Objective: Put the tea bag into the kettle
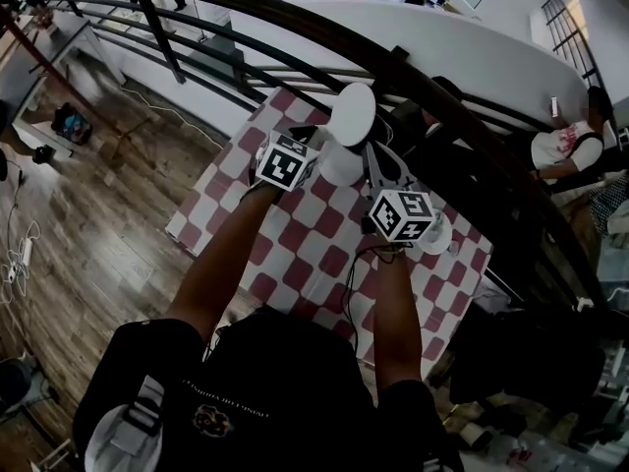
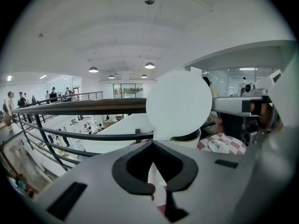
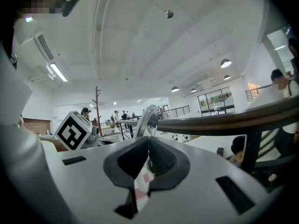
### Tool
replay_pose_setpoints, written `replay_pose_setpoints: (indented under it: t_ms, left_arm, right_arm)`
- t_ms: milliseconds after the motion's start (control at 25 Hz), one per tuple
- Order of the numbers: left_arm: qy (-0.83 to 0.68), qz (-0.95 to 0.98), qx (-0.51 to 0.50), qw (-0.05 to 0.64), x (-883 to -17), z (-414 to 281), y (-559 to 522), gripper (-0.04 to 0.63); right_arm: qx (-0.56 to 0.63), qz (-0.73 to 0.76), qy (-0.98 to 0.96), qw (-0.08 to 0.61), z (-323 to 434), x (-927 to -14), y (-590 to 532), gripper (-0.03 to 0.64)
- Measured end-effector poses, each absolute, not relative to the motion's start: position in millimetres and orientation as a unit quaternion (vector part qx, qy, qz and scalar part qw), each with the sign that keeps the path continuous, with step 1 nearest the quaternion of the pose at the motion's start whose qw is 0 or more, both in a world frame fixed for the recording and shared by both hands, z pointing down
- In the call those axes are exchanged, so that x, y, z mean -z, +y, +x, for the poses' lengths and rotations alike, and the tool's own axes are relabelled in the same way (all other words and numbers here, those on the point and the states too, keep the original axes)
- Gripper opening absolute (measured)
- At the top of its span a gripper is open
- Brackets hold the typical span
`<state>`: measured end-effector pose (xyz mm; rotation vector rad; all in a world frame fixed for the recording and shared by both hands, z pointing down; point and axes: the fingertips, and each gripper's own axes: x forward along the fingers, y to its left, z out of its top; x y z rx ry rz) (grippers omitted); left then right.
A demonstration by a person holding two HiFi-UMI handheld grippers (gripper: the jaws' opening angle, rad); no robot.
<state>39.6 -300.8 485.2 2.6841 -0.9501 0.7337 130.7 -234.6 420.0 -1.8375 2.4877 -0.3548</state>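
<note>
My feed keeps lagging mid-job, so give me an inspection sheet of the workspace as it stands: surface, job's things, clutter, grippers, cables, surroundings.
Surface: red-and-white checked tablecloth.
Job's things: white kettle, lid standing open; tea bag not made out in any view.
Clutter: small white dish beside the kettle.
Grippers: left gripper shut on the kettle at the lid's base; right gripper shut, nothing surely between its jaws.
Cables: dark lead trailing below the right gripper; white cords on the wooden floor.
Surroundings: curved dark railing; people beyond it.
</note>
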Motion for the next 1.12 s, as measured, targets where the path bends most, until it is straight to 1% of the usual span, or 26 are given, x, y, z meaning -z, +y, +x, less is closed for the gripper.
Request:
replay_pose_setpoints:
  t_ms: [240,360,440,560,800,960,1120]
  left_arm:
    - [-0.327,0.912,-0.237,0.076,-480,39,-297,-0.002]
    - [-0.321,0.91,-0.26,0.034,-474,39,-285,-0.003]
    - [-0.314,0.915,-0.254,0.014,-468,45,-274,-0.002]
    - [-0.29,0.926,-0.242,0.018,-465,61,-258,-0.003]
    - [-0.25,0.936,-0.247,-0.004,-460,92,-234,-0.002]
    - [-0.258,0.933,-0.251,0.006,-462,107,-226,-0.002]
    - [-0.221,0.942,-0.251,0.005,-467,136,-205,-0.002]
  right_arm:
    - [0.12,-0.591,0.798,0.009,132,-422,-227,0.015]
    - [0.117,-0.593,0.797,0.006,135,-421,-221,0.015]
    - [0.115,-0.598,0.793,0.004,141,-420,-218,0.015]
    - [0.114,-0.608,0.785,0.003,152,-419,-210,0.015]
    - [0.115,-0.632,0.767,-0.001,175,-421,-185,0.015]
    - [0.115,-0.655,0.747,0.0,202,-421,-163,0.015]
    - [0.117,-0.683,0.721,0.004,233,-423,-137,0.015]
